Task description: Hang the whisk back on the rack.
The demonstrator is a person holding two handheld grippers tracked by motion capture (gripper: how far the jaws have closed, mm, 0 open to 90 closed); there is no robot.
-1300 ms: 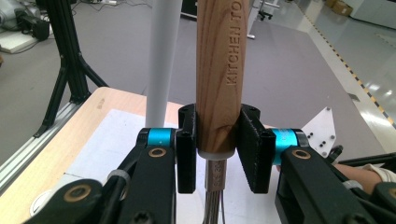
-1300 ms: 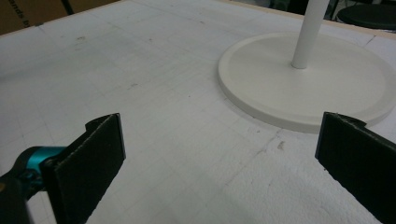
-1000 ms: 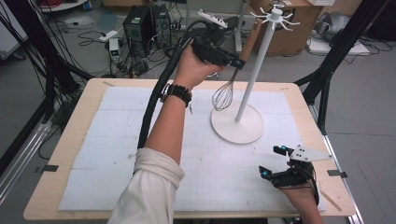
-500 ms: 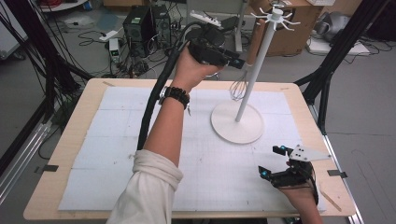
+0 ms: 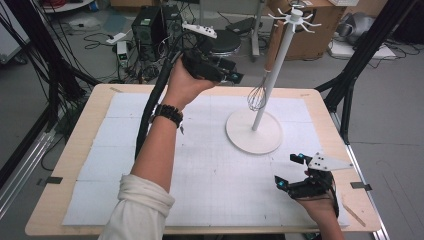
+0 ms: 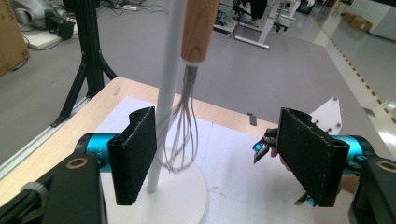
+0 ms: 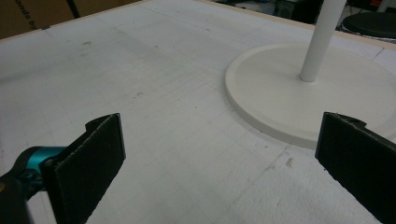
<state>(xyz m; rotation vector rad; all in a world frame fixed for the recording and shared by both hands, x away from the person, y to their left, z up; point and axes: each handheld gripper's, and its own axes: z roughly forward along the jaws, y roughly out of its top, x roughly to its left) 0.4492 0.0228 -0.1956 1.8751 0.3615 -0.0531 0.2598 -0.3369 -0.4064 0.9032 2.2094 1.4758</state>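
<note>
Standing right of centre in the high view, the white hook stand (image 5: 260, 107) carries a whisk (image 5: 258, 92) that hangs by its wooden handle beside the pole, wire head clear of the round base. The left gripper (image 5: 235, 77), raised in the upper middle, has its jaws wide apart and empty, just left of the whisk. The right gripper (image 5: 289, 171) sits low at lower right, jaws likewise spread with nothing between them.

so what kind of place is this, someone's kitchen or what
Not a kitchen; most likely a lab or workshop for recording handling tasks. The table carries a white gridded mat, cables and a computer tower lie on the grey floor behind, and cardboard boxes stand nearby.
</note>
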